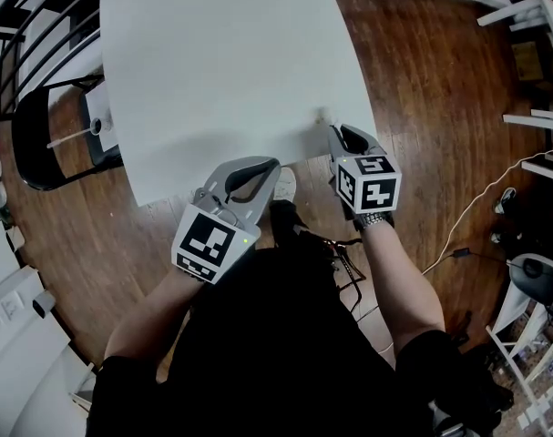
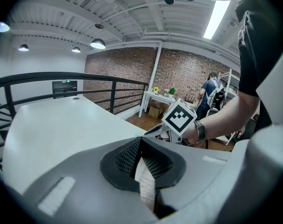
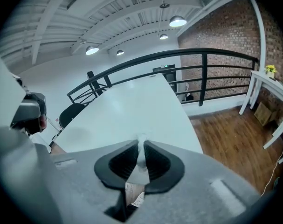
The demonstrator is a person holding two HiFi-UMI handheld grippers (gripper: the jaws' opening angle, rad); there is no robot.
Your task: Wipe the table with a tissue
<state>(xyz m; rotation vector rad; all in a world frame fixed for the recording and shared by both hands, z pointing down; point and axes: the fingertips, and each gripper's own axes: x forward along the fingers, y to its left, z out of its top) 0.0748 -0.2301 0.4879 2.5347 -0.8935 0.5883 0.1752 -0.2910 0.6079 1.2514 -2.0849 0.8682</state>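
The white table (image 1: 221, 62) fills the upper middle of the head view. My right gripper (image 1: 333, 131) is at its near edge, shut on a small white tissue (image 1: 328, 116) whose tip pokes out past the jaws onto the tabletop. In the right gripper view the tissue (image 3: 141, 154) is pinched between the dark pads, with the table (image 3: 132, 111) stretching ahead. My left gripper (image 1: 271, 165) hangs just off the table's near edge, shut with nothing in it. In the left gripper view its pads (image 2: 127, 157) meet and only wooden floor shows below them.
A black chair (image 1: 37, 139) stands at the table's left side, beside a black railing (image 1: 21, 25). White furniture (image 1: 531, 16) and a white cable (image 1: 476, 208) lie on the wooden floor to the right. A person (image 2: 210, 88) stands far off by the brick wall.
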